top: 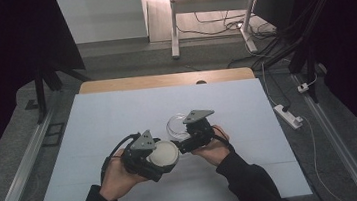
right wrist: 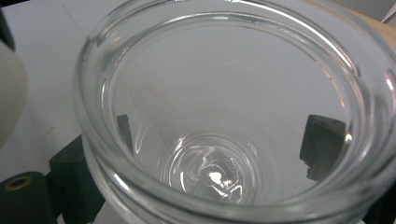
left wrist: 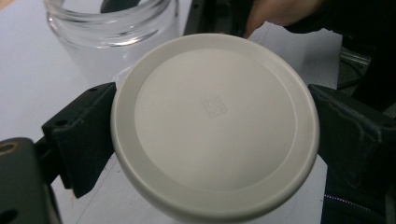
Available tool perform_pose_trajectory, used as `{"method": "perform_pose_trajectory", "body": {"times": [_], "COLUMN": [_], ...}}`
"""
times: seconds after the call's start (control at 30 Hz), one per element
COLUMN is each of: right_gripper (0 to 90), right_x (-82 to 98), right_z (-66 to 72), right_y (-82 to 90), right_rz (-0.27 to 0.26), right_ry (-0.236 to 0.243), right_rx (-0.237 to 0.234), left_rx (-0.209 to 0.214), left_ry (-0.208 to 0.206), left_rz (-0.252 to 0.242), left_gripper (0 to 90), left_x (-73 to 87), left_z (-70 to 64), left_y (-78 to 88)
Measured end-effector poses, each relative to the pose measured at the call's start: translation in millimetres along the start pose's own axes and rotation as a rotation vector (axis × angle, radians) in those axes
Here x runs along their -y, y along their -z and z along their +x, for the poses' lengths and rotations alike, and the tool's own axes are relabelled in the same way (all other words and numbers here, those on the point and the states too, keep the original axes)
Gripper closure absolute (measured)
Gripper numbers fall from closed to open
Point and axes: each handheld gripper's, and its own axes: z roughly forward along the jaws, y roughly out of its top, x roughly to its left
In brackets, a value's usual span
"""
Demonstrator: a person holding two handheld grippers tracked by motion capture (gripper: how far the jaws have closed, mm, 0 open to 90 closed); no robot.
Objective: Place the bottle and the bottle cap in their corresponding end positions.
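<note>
While the left gripper [top: 158, 159] clamps a round off-white plastic lid [left wrist: 215, 123] by its rim, the right gripper [top: 185, 139] is closed around a clear, open-mouthed glass jar [right wrist: 224, 116], just beside it on the pale blue table mat [top: 118, 117]. Jar stands lidless. White power strip [top: 288, 115] lies on floor, well apart.
</note>
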Motion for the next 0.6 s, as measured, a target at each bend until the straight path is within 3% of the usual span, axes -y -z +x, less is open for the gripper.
{"method": "perform_pose_trajectory", "body": {"times": [0.6], "right_gripper": [6.6], "right_x": [-10.0], "right_z": [-15.9], "right_y": [-17.7], "right_rz": [0.009], "right_ry": [-0.01], "right_rx": [0.029], "left_rx": [0.036], "left_ry": [-0.032], "left_rz": [0.014], "left_gripper": [7.8], "left_x": [11.7], "left_z": [-1.6], "left_y": [-23.5]}}
